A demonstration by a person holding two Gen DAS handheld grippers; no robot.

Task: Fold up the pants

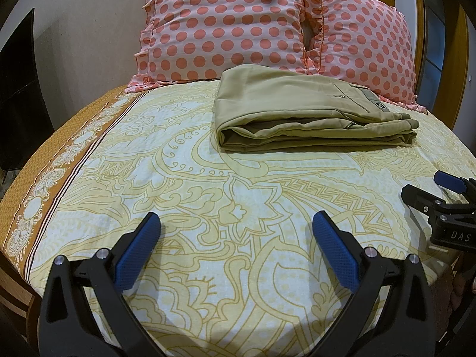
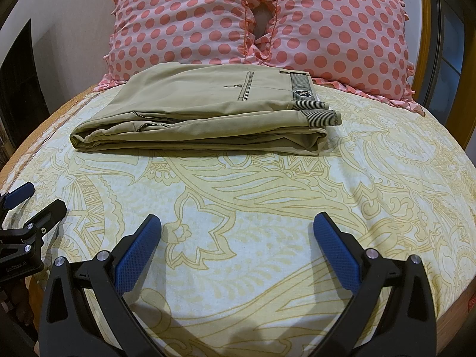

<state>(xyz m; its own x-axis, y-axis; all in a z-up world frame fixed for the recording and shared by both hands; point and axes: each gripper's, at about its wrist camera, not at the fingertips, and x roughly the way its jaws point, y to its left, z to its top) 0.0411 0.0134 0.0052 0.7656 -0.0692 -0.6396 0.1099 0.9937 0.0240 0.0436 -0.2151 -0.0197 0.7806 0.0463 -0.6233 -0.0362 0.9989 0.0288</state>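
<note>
Khaki pants lie folded in a flat stack on the bed, just in front of the pillows; they also show in the right wrist view, with the striped waistband and a dark label to the right. My left gripper is open and empty, hovering over the bedsheet well short of the pants. My right gripper is open and empty too, also well short of them. Each gripper shows at the edge of the other's view, the right one and the left one.
Two pink pillows with coral dots lean against the headboard behind the pants. The yellow patterned bedsheet covers the bed, with an orange border on the left. A wooden frame rises at right.
</note>
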